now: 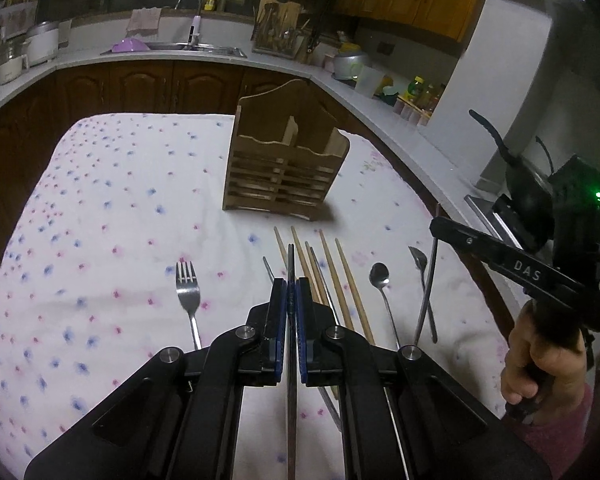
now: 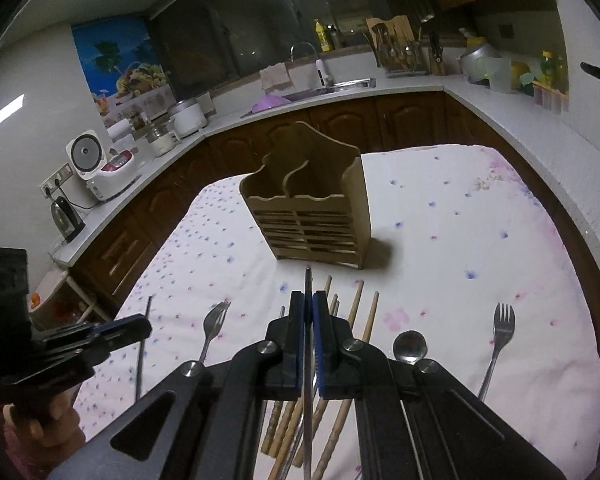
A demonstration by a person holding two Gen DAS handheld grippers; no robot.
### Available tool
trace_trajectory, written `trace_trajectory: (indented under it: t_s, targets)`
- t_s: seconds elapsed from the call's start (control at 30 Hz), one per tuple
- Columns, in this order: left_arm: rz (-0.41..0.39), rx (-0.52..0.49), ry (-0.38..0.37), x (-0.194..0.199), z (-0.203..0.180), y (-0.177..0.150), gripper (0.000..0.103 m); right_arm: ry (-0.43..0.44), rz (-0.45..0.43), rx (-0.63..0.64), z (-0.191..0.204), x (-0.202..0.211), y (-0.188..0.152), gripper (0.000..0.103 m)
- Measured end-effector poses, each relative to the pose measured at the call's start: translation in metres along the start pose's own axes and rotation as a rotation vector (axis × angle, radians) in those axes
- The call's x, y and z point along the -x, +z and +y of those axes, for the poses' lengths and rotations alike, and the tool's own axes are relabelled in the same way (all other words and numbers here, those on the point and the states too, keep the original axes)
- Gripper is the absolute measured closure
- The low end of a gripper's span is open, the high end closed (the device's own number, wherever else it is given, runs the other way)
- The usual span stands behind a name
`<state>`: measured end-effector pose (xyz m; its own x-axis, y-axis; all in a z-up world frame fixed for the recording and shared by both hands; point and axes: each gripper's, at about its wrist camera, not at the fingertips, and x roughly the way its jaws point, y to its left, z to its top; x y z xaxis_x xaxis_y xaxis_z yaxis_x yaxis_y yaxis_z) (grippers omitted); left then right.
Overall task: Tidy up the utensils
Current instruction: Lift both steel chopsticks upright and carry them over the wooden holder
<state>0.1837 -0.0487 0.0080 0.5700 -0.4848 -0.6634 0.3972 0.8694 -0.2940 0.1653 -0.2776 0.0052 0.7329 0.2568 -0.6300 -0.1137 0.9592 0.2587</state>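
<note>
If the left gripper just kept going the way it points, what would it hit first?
Probably the slatted wooden utensil holder standing ahead on the flowered tablecloth. The left gripper, jaws shut on a thin metal chopstick, aims roughly there, though depth is uncertain.

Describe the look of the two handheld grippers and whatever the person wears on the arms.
Both tools are matte black. The left gripper and right gripper each have two flat fingers with blue pads, driven by angular black linkage arms with round silver pivot pins. Seen from the left wrist, the right tool carries white "DAS" lettering and a green light. A pinkish-red sleeve shows at the wrist.
</note>
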Motion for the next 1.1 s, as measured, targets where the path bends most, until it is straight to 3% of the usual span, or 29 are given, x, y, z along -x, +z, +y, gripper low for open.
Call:
trace_trajectory:
  t_s: [0.33, 0.73, 1.1]
  targets:
    - [-0.054, -0.024, 0.001, 0.02, -0.008, 0.0, 0.099, 0.01, -0.044, 0.004, 0.005, 0.021, 0.001, 0.099]
    - [-0.176, -0.016, -0.002, 0.046, -0.003, 0.02, 0.099, 0.021, -0.154, 0.003, 0.011, 0.038, 0.022, 0.099]
    - [-0.327, -0.014, 0.033, 0.045, 0.006, 0.083, 0.099, 0.016, -0.301, -0.016, 0.006, 0.025, 0.067, 0.099]
